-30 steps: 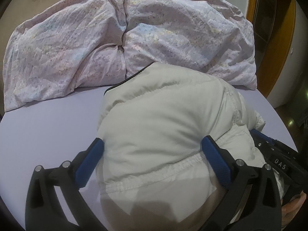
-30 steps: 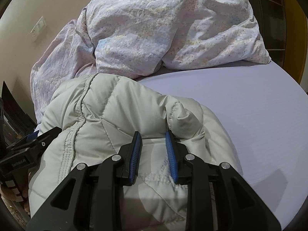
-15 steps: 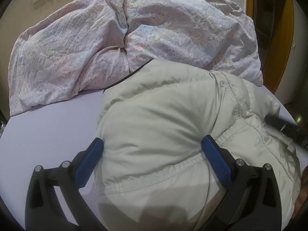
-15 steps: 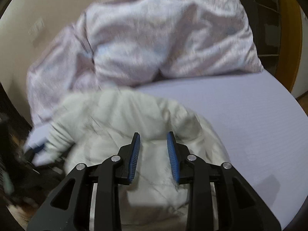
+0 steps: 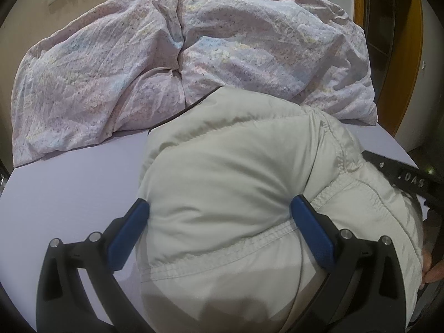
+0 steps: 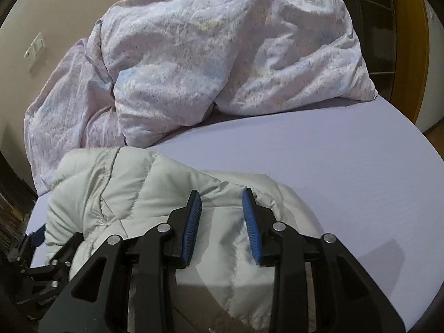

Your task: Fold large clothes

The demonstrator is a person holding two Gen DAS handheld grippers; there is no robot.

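My left tongs (image 5: 219, 216) stand spread wide, both blue pads pressed against the bulk between them. My right tongs (image 6: 222, 222) point downward, jaws narrow and just been opening, pads (image 6: 192, 230) clear of contact. Fingers of my right hand (image 5: 433, 269) show at frame edge.

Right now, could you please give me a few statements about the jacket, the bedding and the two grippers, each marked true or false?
1. The puffy jacket is pale cream. True.
2. The left gripper is pinched shut on bare sheet. False: its jaws stand wide with a thick bulge of jacket between them.
3. A crumpled floral duvet lies beyond the jacket. True.
4. The bed sheet is dark green. False: it is pale lilac.
5. The right gripper hangs over the duvet. False: it sits over the jacket, jaws just opening, pads not squeezing a fold.
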